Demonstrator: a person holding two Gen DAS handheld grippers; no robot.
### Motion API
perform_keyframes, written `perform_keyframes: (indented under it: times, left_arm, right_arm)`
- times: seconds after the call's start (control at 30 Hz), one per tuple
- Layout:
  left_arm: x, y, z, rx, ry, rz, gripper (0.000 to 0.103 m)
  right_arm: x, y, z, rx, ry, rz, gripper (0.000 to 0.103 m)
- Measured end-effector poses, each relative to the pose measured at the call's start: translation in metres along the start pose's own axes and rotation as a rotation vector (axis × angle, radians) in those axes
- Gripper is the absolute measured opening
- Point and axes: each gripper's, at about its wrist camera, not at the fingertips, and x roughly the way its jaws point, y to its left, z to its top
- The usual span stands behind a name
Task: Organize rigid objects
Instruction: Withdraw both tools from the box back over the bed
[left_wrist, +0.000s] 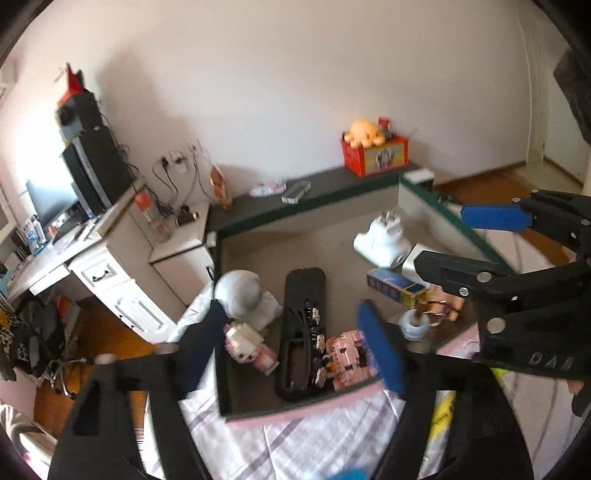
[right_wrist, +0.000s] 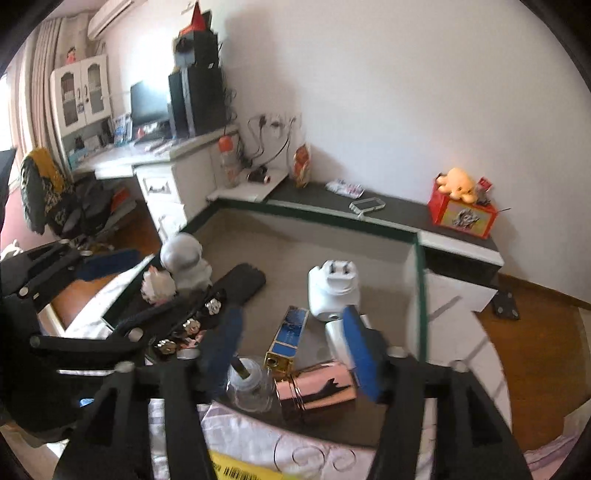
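Both grippers hang over the shallow box (right_wrist: 419, 280) on the bed; the left gripper (left_wrist: 295, 343) stands wide open above the black organiser (left_wrist: 301, 332) and pink block figure (left_wrist: 349, 354); the right gripper (right_wrist: 291, 343) gapes, empty, over the glass bottle (right_wrist: 249, 384) and rose-gold tube (right_wrist: 316, 386).

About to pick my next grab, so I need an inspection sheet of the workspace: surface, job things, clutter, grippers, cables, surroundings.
Surface: shallow tray on checked bedding.
Job's things: white plug adapter, blue-gold box, rose-gold cylinder, glass bottle, black organizer, white figurine.
Clutter: yellow packet on bedding.
Grippers: left gripper open, right gripper open; fingers hold nothing.
Cables: chargers at wall sockets.
Surroundings: desk, monitor, red box.
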Motion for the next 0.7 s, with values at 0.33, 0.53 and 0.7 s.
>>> perform_keyframes:
  times: [0.33, 0.53, 0.7]
  left_arm:
    - [-0.113, 0.011, -0.023, -0.068, -0.177, 0.032, 0.103]
    - [-0.165, 0.011, -0.048, -0.1, -0.233, 0.051, 0.103]
    - [-0.199, 0.017, -0.068, -0.16, -0.262, 0.068, 0.103]
  right_arm:
    - [-0.099, 0.024, -0.013, -0.015, -0.156, -0.003, 0.098]
    - [-0.148, 0.044, -0.032, -0.053, -0.225, -0.053, 0.103]
    - [-0.176, 0.059, -0.054, -0.054, -0.255, -0.086, 0.103]
